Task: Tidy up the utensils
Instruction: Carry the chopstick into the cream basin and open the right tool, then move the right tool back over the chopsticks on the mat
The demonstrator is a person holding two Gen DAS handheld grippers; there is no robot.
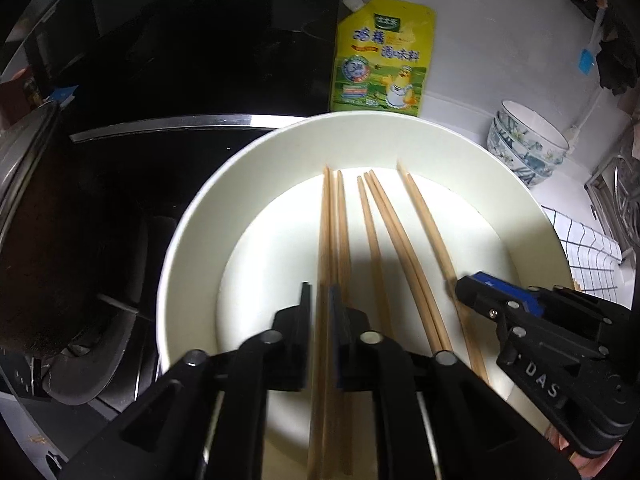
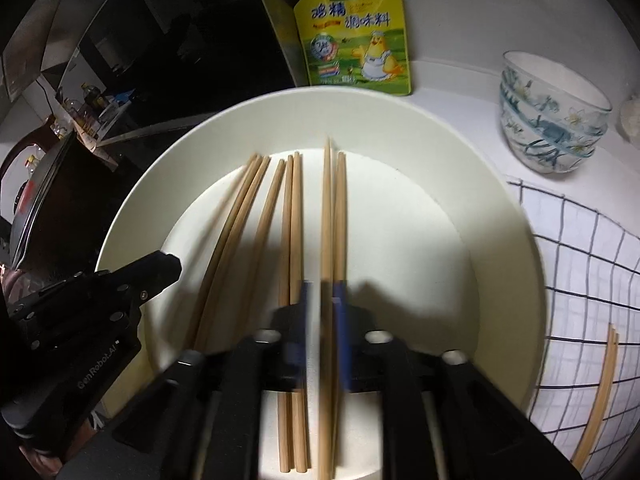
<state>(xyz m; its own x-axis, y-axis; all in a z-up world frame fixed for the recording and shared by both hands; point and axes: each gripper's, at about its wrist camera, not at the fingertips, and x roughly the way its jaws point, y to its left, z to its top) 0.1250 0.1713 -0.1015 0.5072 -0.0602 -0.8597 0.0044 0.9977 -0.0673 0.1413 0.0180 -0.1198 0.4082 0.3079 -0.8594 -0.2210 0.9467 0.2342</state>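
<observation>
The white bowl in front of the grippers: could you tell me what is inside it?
Inside the white bowl lie wooden chopsticks, roughly side by side. The grippers cover their near ends and part of the bowl's floor.

1. From my remote seat, I see a yellow seasoning pouch [image 1: 382,56] standing upright against the white wall, its white spout cap at the top left corner, a cartoon chick printed on its front.
2. I count stacked glass bowls [image 2: 554,110] with blue-green floral print, nested, on the white counter [image 2: 452,92] to the right of the pouch.
3. A white cloth with a dark grid pattern [image 2: 580,280] lies on the counter, below the bowls.
4. A glossy black cooktop [image 1: 160,160] with a metal trim strip fills my left side.
5. A dark pan [image 1: 44,240] sits at its far left edge.
</observation>
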